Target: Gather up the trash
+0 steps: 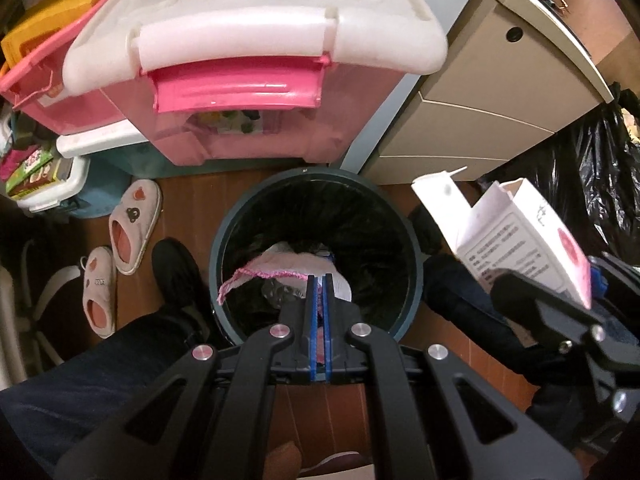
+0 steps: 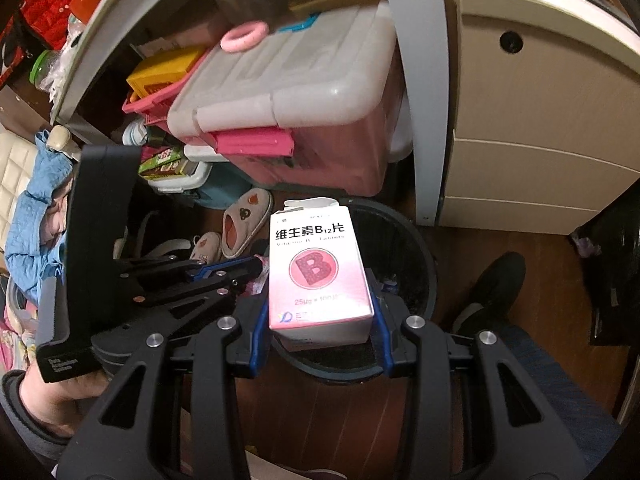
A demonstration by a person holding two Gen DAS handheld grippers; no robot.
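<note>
A pink and white vitamin B12 tablet box (image 2: pixel 318 270) sits clamped between the blue-padded fingers (image 2: pixel 260 332) of the right gripper (image 2: pixel 320 336), one pad pressing each narrow side near the box's lower end. The box stands roughly upright and hangs above the trash bin (image 2: pixel 416 240), over its near rim. Its front shows black Chinese lettering, a red circle with a large letter B, and a pink band fading downward; its top flaps are open. From the left wrist view the same box (image 1: pixel 520 240) shows a white back panel of small printed text and raised flaps, to the right of the bin.

The bin (image 1: pixel 416 264) is round, dark blue-grey and lined with a black bag. Inside it lie white crumpled material with a pink frilled edge (image 1: pixel 256 274) and other scraps.

The left gripper (image 1: pixel 319 292) hangs over the bin's near edge, its fingers (image 1: pixel 310 320) nearly together with a strip of pink material caught between the pads.

Behind the bin stands a pink storage box (image 1: pixel 256 128) with a white lid. Left of the bin, a pair of pale slippers (image 1: pixel 132 228) lies on the wooden floor (image 1: pixel 192 192), and a black shoe (image 1: pixel 176 272) sits between them and the bin. Right of the bin rises a beige drawer cabinet (image 1: pixel 492 112), with a black plastic bag (image 1: pixel 592 168) beyond it.
</note>
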